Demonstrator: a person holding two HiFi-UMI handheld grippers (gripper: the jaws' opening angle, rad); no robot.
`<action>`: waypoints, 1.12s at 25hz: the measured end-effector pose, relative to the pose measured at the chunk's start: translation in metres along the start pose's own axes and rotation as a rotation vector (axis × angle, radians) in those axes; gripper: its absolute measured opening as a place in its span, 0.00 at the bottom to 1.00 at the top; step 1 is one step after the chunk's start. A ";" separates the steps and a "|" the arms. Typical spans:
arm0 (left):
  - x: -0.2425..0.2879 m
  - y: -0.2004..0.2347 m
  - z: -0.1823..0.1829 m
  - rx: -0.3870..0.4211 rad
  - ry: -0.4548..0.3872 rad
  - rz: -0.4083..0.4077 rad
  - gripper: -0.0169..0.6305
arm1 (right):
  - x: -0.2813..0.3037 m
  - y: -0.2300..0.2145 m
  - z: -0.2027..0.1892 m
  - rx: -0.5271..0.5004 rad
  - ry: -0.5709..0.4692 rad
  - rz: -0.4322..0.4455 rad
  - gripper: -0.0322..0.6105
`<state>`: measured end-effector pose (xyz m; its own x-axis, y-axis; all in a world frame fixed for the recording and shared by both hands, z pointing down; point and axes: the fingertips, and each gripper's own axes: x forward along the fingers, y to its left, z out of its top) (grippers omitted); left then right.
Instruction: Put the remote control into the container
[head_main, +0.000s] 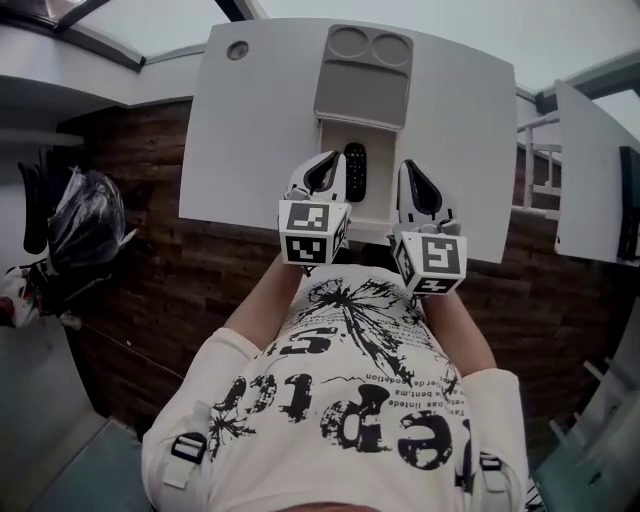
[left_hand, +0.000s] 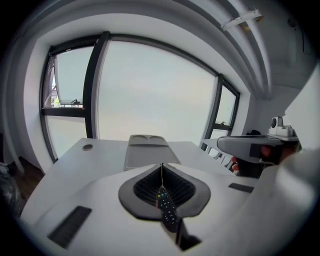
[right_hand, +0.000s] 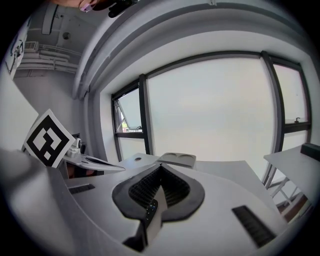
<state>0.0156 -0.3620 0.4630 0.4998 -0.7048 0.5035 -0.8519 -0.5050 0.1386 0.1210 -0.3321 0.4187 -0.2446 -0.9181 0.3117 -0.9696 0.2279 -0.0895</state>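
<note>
A black remote control (head_main: 354, 171) lies lengthwise in an open white container (head_main: 382, 150) on the white desk. Beyond the container lies a grey lid (head_main: 362, 85) with two round recesses. My left gripper (head_main: 322, 168) hangs just left of the remote and my right gripper (head_main: 416, 180) just right of it. Both are shut with nothing between the pads. In the left gripper view the jaws meet at their tips (left_hand: 161, 167), and the remote (left_hand: 167, 212) shows below them through the gap. In the right gripper view the jaws (right_hand: 161, 167) also meet, with a strip of the remote (right_hand: 149, 210) underneath.
The desk (head_main: 250, 130) has a round cable hole (head_main: 237, 50) at its far left. A second white desk (head_main: 590, 170) stands to the right. A dark bag (head_main: 85, 220) sits on the floor at the left. Large windows (left_hand: 150, 90) stand beyond the desk.
</note>
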 end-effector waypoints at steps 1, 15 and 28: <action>-0.005 0.000 0.003 0.006 -0.014 -0.007 0.04 | -0.003 0.003 0.002 0.002 -0.010 -0.009 0.05; -0.094 0.008 0.056 0.117 -0.384 -0.045 0.04 | -0.029 0.044 -0.007 0.029 -0.049 -0.101 0.05; -0.103 0.022 0.068 0.086 -0.406 -0.023 0.04 | -0.031 0.045 0.016 -0.026 -0.116 -0.096 0.05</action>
<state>-0.0435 -0.3343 0.3566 0.5545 -0.8233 0.1216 -0.8321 -0.5508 0.0655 0.0854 -0.2988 0.3897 -0.1496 -0.9670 0.2063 -0.9887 0.1445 -0.0395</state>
